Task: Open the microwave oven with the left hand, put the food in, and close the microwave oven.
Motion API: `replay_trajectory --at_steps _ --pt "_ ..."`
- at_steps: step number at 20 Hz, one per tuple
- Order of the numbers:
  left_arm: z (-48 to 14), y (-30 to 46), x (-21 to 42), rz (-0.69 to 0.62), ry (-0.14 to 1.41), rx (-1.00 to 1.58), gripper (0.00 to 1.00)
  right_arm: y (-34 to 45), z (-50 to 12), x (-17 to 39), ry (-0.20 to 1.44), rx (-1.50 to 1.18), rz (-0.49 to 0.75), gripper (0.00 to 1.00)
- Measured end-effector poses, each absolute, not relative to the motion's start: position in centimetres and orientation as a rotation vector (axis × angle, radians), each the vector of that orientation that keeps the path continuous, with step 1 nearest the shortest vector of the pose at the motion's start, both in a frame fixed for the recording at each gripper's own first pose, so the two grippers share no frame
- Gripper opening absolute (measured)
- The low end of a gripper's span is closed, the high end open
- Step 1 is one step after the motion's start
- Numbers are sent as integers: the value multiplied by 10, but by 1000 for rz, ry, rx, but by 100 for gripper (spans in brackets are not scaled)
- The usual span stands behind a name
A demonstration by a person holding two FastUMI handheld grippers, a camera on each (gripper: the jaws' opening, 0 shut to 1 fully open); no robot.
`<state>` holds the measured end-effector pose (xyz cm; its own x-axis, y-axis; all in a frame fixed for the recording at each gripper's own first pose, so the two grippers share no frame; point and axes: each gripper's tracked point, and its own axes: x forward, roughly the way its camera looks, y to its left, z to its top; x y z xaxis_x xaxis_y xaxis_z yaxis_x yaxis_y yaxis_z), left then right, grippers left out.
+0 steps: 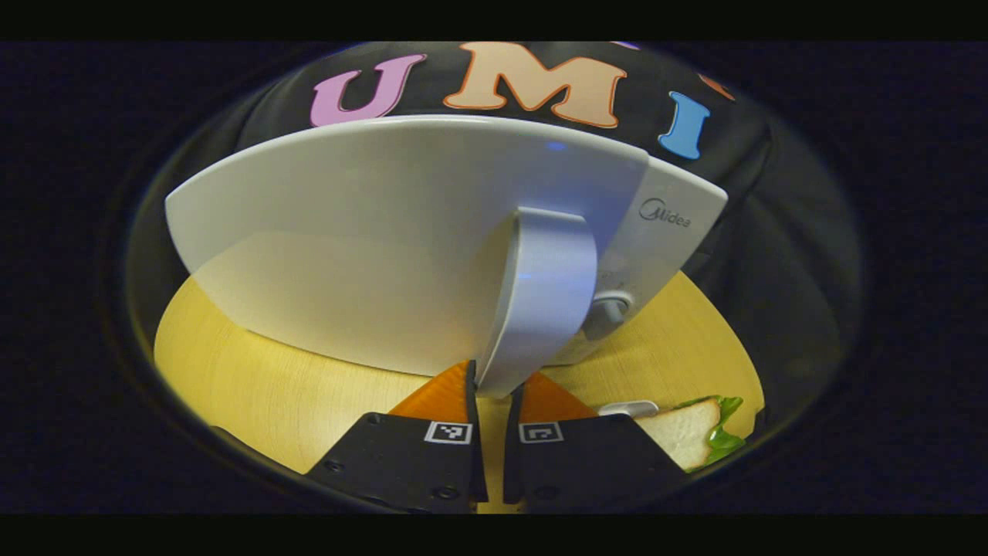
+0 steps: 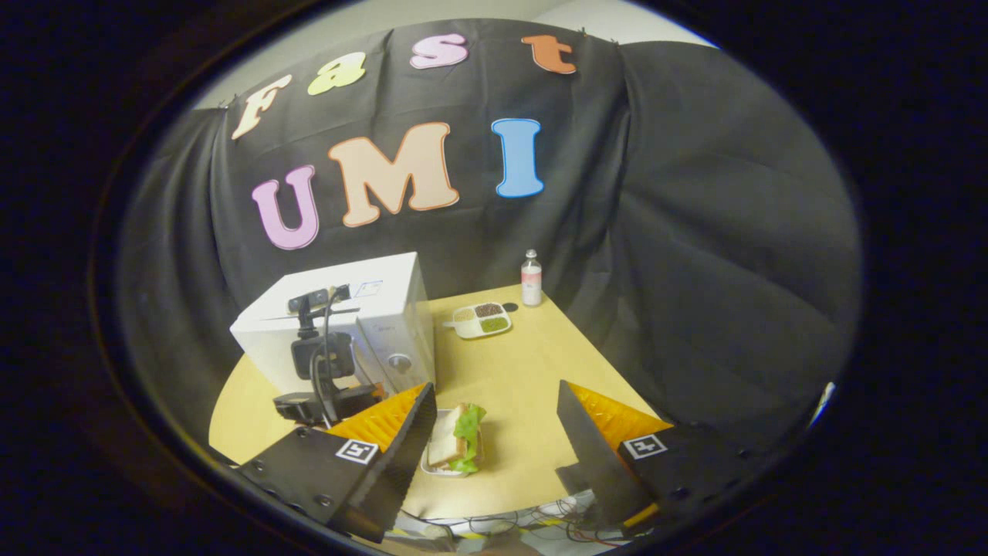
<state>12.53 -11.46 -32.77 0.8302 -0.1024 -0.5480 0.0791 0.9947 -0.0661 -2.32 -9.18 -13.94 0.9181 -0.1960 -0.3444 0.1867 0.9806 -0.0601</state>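
White boxy microwave oven is sitting on the yellow wooden surface; the left hand-held gripper is clamping its curved door handle. The right hand-held gripper is hanging spread apart above the lettuce sandwich on a white plate.

The left gripper has its two fingers drawn in close, nearly parallel, with their tips on either side of the lower end of the microwave door handle. The right gripper hangs higher up with its fingers spread wide apart, nothing between them. From there, the left gripper appears farther off.
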Motion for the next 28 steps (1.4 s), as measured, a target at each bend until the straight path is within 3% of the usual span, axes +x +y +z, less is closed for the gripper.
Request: replay_trajectory --at_steps 6,12,13,16,17,18,20,21,23,24,26,28 --pt "-332 -97 67 -199 634 32 12 -68 -155 -15 399 -57 -109 99" --pt "-336 -68 21 -191 679 83 19 -52 -176 -15 447 -52 -39 99" --pt "-335 -62 12 -189 689 74 19 -50 -177 -15 453 -52 -32 93" --pt "-330 -37 -11 -152 703 54 24 -52 -186 -16 474 -75 -12 92" --pt "-329 -26 -17 -133 698 58 29 -52 -189 -16 480 -83 -7 92" --pt "-327 -16 -25 -111 707 49 45 -53 -192 -15 489 -90 -4 92" --pt "-326 1 -40 -66 724 16 59 -55 -198 -12 510 -94 -2 92" --pt "-323 13 -45 -30 716 19 59 -54 -199 -10 517 -92 -1 92" --pt "-316 36 -54 32 700 38 70 -54 -205 -7 534 -87 3 92" --pt "-313 47 -60 64 700 41 83 -55 -208 -4 542 -86 3 99" --pt "-308 63 -68 103 700 20 97 -58 -215 -1 562 -87 3 99" --pt "-304 80 -80 149 706 28 99 -58 -221 3 583 -87 6 99"
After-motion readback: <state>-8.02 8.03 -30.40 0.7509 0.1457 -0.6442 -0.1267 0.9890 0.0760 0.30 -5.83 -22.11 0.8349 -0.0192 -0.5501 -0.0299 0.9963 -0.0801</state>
